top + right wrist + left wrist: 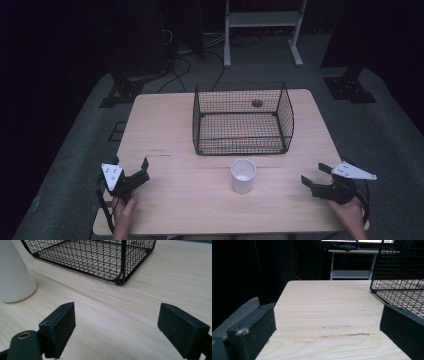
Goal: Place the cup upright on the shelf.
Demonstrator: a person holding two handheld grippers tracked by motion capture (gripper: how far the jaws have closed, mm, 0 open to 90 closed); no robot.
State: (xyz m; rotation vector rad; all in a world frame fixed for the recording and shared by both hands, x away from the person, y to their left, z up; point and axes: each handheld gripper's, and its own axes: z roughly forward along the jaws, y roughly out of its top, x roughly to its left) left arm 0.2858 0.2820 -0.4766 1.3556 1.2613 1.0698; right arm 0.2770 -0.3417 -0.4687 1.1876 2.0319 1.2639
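Wooden table (170, 135) — wire basket (243, 119), white cup (243, 175).

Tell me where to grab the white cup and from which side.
Grip the white cup across its side wall, about mid-height. It stands upright, open end up, with bare table on both sides. The right gripper, open and facing it, could probably come in level from the cup's right.

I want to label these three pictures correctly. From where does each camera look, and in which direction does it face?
High view: above the person's side, facing forward and down on the table, wire basket and white cup; both hands, left gripper and right gripper show.
Left gripper view: rides low on the left gripper, facing along the table toward the far edge; its open jaws show.
Right gripper view: rides on the right gripper, facing the basket corner and cup; its open jaws show.
Shared: both gripper views show the basket and the table.
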